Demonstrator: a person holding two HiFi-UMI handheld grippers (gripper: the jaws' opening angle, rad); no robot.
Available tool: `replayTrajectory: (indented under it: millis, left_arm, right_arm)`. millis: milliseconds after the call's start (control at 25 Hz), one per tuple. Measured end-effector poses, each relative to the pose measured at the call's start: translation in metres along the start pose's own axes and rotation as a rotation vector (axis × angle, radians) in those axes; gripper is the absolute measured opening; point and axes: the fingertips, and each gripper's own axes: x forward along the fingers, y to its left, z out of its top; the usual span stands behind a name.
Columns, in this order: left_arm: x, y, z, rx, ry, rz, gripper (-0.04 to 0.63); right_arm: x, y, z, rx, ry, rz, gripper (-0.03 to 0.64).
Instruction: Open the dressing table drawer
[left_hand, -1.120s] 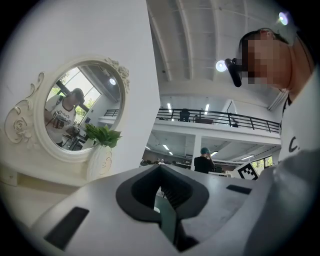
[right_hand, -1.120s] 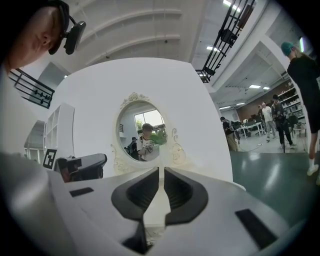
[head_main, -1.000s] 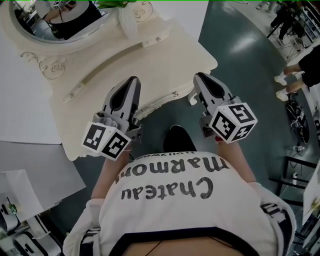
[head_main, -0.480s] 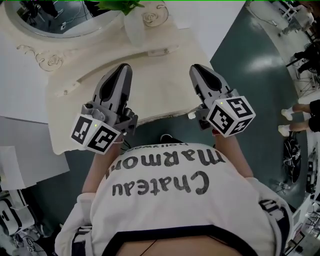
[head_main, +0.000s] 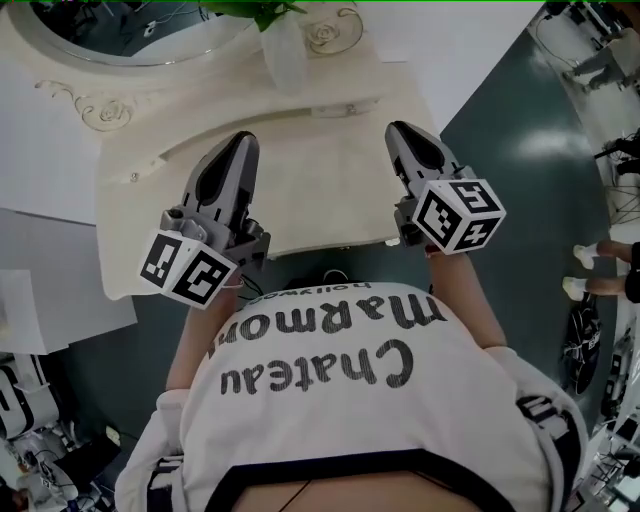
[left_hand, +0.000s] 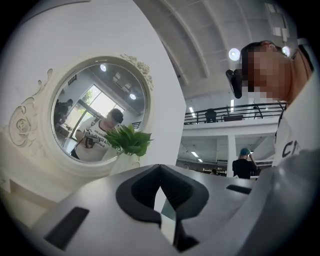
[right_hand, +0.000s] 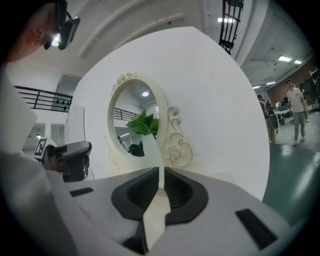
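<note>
Dressing table (head_main: 310, 190), long axis crosswise, front toward person, left tongs (head_main: 238, 145) and right tongs (head_main: 402, 133) clenched

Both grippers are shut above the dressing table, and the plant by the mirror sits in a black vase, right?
No: the vase is white, per the head view. The left gripper and right gripper are shut above the dressing table.

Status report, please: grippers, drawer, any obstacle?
Left gripper shut, empty, above dressing table top. Right gripper same. Drawer not gripped, front unseen. No obstacle seen.
</note>
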Motion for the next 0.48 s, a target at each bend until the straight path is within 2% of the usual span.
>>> replayTrajectory:
  millis: [240,480]
  left_arm:
    - [0.006,0.027,0.007,-0.010,-0.018,0.064,0.023]
    - [-0.001,0.046,0.015,0.027,-0.016,0.139,0.023]
  right_arm:
    - [0.045,-0.023,-0.044,0.006,0.141,0.006,0.049]
    - [0.087,-0.048,-0.111,0.007,0.358,0.003,0.049]
